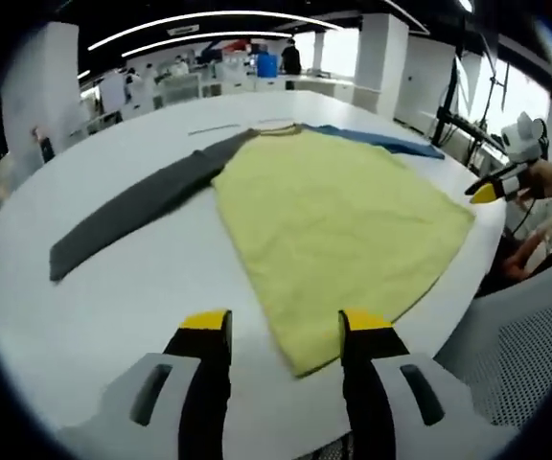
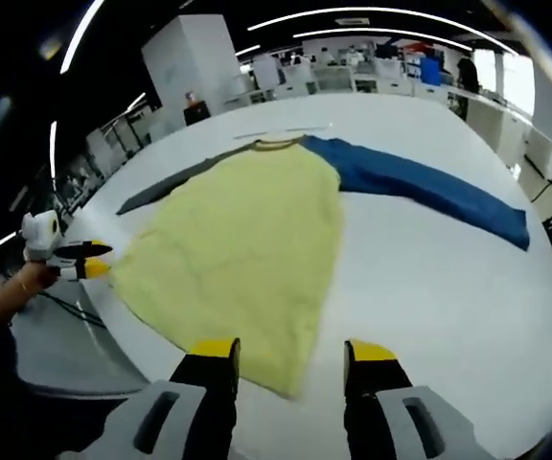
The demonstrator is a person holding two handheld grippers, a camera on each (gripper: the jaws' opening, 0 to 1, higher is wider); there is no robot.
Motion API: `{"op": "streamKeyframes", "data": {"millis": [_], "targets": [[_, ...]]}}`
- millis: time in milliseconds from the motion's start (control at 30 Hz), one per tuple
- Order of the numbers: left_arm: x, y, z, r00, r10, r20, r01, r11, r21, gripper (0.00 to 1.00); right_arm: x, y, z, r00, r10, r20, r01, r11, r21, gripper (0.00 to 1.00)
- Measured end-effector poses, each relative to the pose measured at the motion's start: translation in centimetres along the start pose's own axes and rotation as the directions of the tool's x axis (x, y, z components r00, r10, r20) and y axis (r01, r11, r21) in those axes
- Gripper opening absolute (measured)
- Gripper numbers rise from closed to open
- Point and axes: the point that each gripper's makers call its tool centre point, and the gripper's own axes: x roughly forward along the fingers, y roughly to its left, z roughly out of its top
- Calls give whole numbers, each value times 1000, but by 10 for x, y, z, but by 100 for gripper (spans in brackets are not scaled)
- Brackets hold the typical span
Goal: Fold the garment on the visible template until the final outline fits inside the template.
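A long-sleeved garment lies flat on the white round table (image 1: 113, 316). Its yellow body (image 1: 333, 216) spreads wide, with a grey sleeve (image 1: 137, 206) stretched out on one side and a blue sleeve (image 1: 381, 139) on the other. My left gripper (image 1: 286, 326) stands open just short of the yellow hem corner, touching nothing. In the right gripper view the yellow body (image 2: 242, 240), the blue sleeve (image 2: 429, 187) and the grey sleeve (image 2: 161, 187) all show. My right gripper (image 2: 292, 350) is open above the hem's other corner, holding nothing.
Thin line marks (image 1: 214, 127) lie on the table past the collar. A hand holds the right gripper (image 1: 496, 187) off the table edge; the left gripper (image 2: 80, 259) hangs likewise. A grey chair (image 1: 525, 335) stands close by. Desks fill the background.
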Motion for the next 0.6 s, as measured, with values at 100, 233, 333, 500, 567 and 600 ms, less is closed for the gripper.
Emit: {"op": "streamKeyframes", "data": {"millis": [100, 233, 333, 500, 567, 600], "targets": [[-2, -1, 8, 999, -11, 39, 10, 1000, 16, 50, -3, -1, 10, 1000, -5, 29, 5, 1000, -7, 50], [-4, -6, 21, 995, -36, 88, 34, 999, 21, 60, -4, -8, 19, 998, -10, 56, 10, 1000, -2, 59], [-7, -14, 34, 987, -69, 142, 68, 998, 16, 68, -5, -20, 25, 997, -36, 70, 37, 999, -10, 64], [-8, -20, 51, 972, -97, 214, 94, 995, 25, 82, -4, -49, 35, 991, -79, 106, 85, 995, -57, 70], [-9, -21, 54, 970, -100, 220, 96, 995, 32, 85, -4, -64, 40, 986, -105, 128, 116, 990, -77, 72], [-10, -22, 56, 969, -105, 225, 99, 994, 39, 87, -4, -71, 42, 986, -111, 125, 120, 990, -68, 72]]}}
